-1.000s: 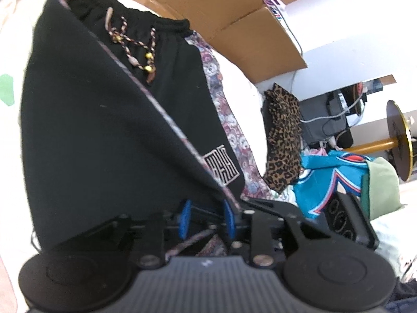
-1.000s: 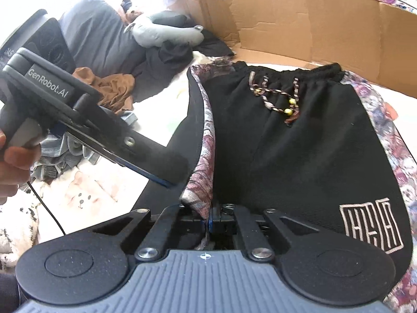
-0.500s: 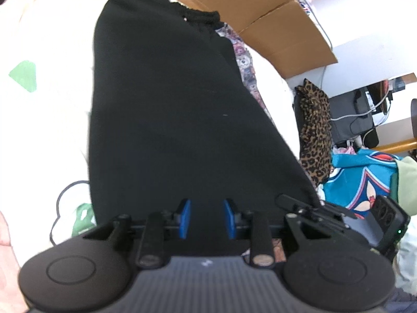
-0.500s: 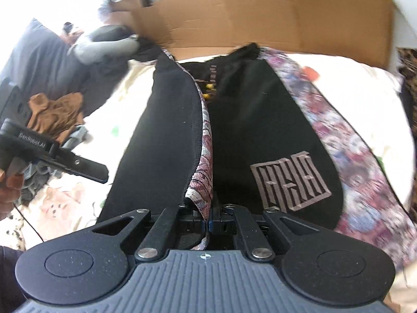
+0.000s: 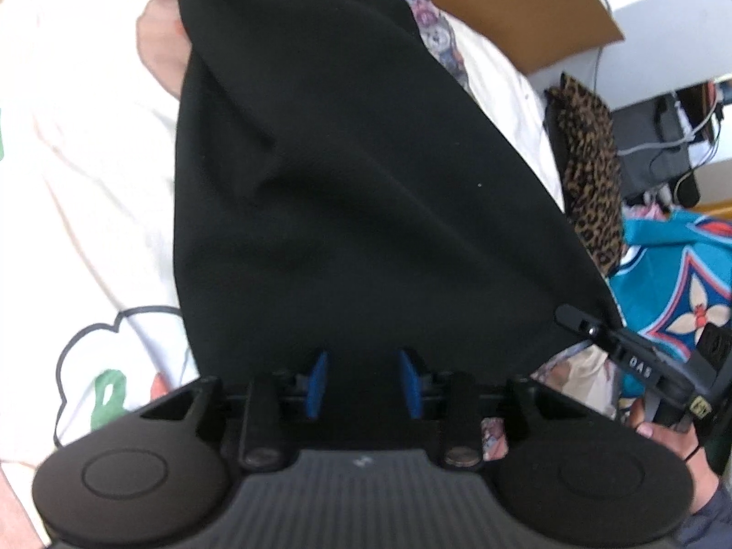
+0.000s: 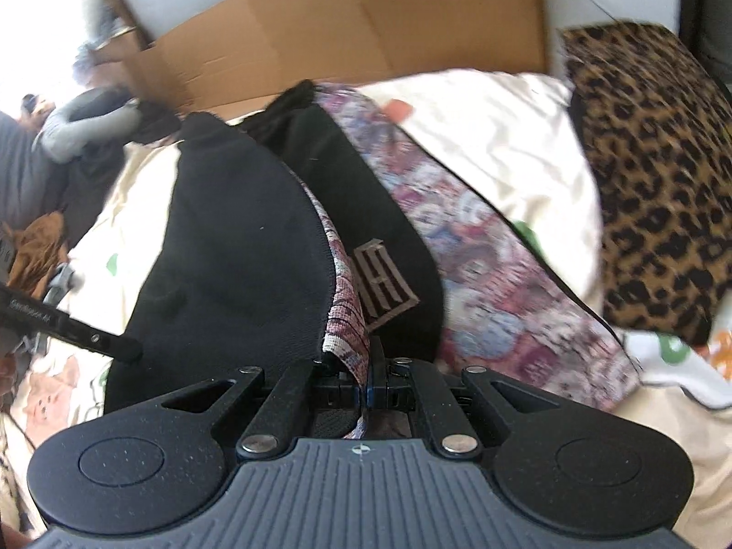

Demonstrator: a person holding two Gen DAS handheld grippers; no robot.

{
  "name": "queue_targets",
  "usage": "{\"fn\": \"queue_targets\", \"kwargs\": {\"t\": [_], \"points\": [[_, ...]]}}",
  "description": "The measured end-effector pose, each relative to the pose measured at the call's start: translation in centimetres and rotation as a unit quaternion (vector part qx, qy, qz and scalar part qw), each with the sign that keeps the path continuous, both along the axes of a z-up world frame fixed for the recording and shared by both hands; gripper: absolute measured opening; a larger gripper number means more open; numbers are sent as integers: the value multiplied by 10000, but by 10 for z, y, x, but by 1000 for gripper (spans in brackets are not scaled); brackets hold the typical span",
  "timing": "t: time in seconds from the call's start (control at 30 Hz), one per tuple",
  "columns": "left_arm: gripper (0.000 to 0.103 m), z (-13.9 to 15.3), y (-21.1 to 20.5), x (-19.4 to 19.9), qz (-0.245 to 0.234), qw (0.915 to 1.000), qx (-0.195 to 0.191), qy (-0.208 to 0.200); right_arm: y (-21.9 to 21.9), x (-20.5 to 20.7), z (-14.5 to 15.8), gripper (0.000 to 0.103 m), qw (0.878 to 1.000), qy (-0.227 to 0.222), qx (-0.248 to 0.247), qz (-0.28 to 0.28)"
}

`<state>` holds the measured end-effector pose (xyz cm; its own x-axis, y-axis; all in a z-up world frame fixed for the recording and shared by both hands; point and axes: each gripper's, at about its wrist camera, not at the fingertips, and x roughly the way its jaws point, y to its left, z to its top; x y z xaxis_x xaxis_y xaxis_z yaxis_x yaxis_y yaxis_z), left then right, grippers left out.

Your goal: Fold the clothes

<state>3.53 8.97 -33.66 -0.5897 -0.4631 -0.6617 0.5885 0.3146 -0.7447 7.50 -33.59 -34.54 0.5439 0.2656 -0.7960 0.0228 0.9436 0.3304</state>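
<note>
Black shorts (image 5: pixel 366 183) with floral side stripes lie on a white printed bed sheet (image 5: pixel 91 183), one half folded over the other. My left gripper (image 5: pixel 362 382) sits at the near hem. Its jaws are opening, and black cloth still lies between the blue pads (image 5: pixel 315 384). My right gripper (image 6: pixel 368 366) is shut on the floral hem edge of the shorts (image 6: pixel 238 251), beside the square logo (image 6: pixel 384 283). The right gripper's tip (image 5: pixel 590 327) shows at the fold's right corner in the left wrist view. The left gripper's finger (image 6: pixel 123 347) rests on the fold's left side.
A cardboard panel (image 6: pixel 347 32) stands behind the bed. A leopard-print garment (image 6: pixel 654 160) lies to the right, a teal patterned one (image 5: pixel 677 283) beyond it. Grey and dark clothes (image 6: pixel 82 123) are heaped at the far left. A person's hand (image 5: pixel 659 434) holds the right gripper.
Both grippers carried the left half of the shorts rightward over the other half; the drawstring is now covered. The left jaws have widened. The right gripper moved toward the leopard-print garment.
</note>
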Motion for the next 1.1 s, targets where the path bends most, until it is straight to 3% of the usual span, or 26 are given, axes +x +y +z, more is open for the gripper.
{"fn": "queue_targets", "kwargs": {"t": [0.1,0.2,0.33,0.47,0.67,0.77,1.1], "points": [[43,6,-16,-7,-413,9990,122,-95,-16,-2,-9,0,9994,108,225,-234],[50,14,-30,-13,-933,9949,85,-381,-28,-2,-16,0,9982,97,348,-473],[53,17,-48,-25,-1775,9807,148,-803,-39,-6,-21,0,9963,85,472,-719],[53,19,-72,-33,-2151,9723,210,-892,-48,-12,-23,0,9941,42,515,-959],[54,22,-101,-42,-2012,9754,313,-842,-69,-17,-34,0,9890,129,559,-1361],[59,22,-105,-48,-1861,9773,472,-891,-79,-18,-40,0,9871,183,600,-1473],[63,30,-83,-58,-889,9870,1056,-820,-102,-28,-58,4,9772,40,1043,-1846]]}}
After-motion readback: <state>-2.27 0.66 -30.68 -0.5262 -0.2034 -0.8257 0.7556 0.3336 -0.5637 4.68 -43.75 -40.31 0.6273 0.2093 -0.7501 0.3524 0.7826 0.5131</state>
